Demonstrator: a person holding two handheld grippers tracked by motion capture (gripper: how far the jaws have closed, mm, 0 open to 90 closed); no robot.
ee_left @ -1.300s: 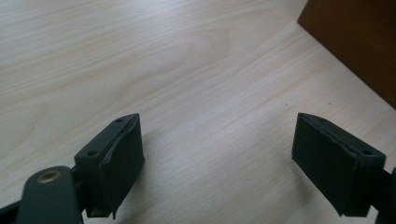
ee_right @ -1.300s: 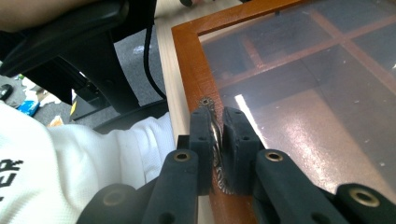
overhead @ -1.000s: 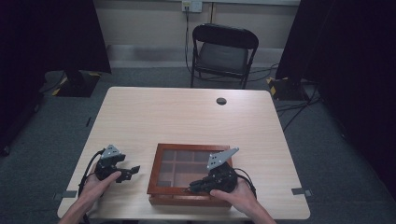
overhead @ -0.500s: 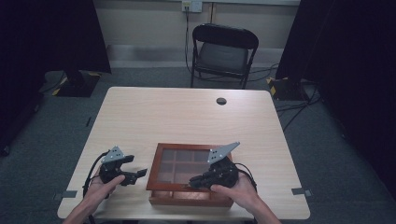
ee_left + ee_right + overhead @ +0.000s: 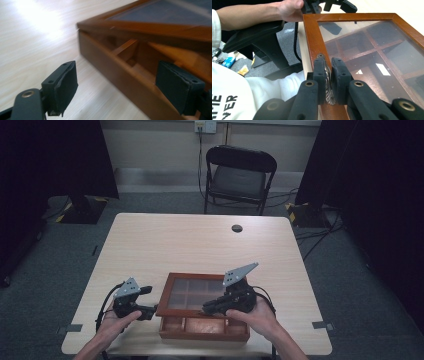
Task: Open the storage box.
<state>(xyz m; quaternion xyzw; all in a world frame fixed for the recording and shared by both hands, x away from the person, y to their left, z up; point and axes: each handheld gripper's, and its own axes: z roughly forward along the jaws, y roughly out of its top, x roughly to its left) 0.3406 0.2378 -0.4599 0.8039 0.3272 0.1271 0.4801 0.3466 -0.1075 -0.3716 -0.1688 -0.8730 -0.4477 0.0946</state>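
Fingers of the right gripper (image 5: 212,308) sit at the front edge of the box lid (image 5: 192,292), which is raised slightly off the wooden box (image 5: 202,329) near the surface's (image 5: 200,245) front edge; left gripper (image 5: 147,302) waits left of the box. Left gripper view: fingers (image 5: 63,87) spread wide, empty, straddling the box's side wall. Right gripper view: fingers (image 5: 319,75) pinched on the lid's brass handle (image 5: 327,82). Judgement: lift slowly along the hinge arc, bracing the base.

Black capital letters run across the person's white shirt (image 5: 227,100), cut off at the picture's edge: "YPE" above "WER". Nothing else in the room carries writing I can read.
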